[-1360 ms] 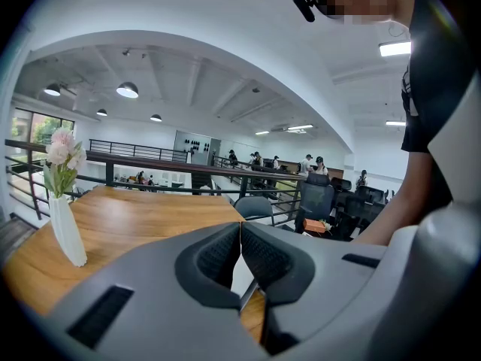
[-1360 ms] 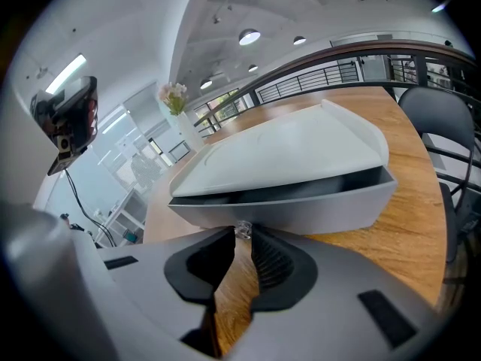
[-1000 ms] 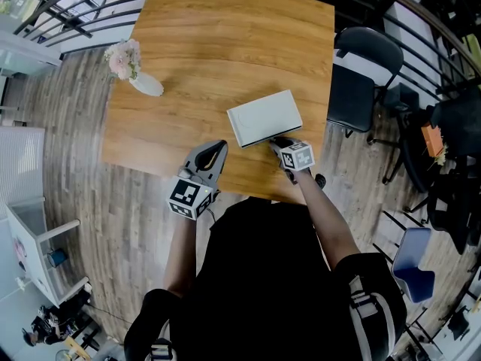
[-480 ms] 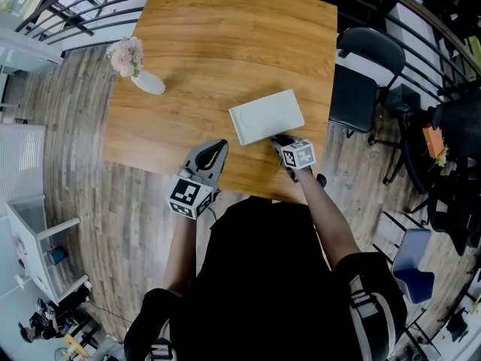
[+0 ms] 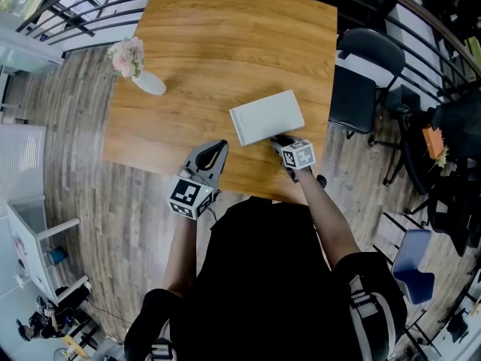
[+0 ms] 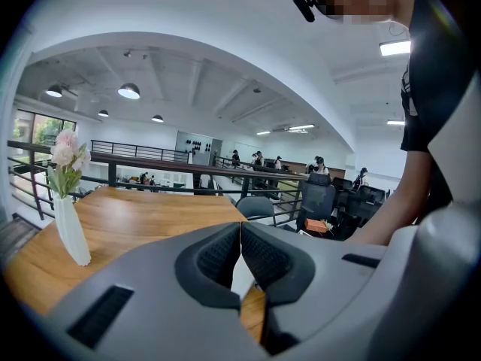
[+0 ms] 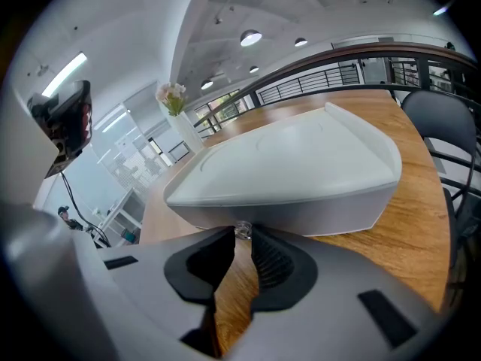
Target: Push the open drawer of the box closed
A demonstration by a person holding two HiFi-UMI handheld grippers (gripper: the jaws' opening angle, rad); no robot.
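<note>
A person stands at a wooden bench (image 5: pixel 225 43), seen from above, with a gripper in each hand. The white box (image 5: pixel 267 117) lies flat near the bench's front right corner.

The task looks all but finished. In the right gripper view, the drawer front (image 7: pixel 301 216) sits flush with the body of the box, and no gap or ledge shows along it. The right gripper (image 7: pixel 242 236) is against that front. Its jaws are closed down to a narrow slit around the small clear knob (image 7: pixel 242 230), which sits between their tips. What seems to be left is to let go of the knob and draw the gripper back. Whether the drawer is fully seated can't be told from here.

The left gripper (image 5: pixel 219 146) hovers over the bench's front edge, just left of the box and not touching it. Its jaws are pressed together and hold nothing.

A white vase of pink flowers (image 5: pixel 139 70) stands at the far left of the bench, well apart from the box. A dark chair (image 5: pixel 364 66) stands off the right side. Nothing lies between the right gripper and the box.
</note>
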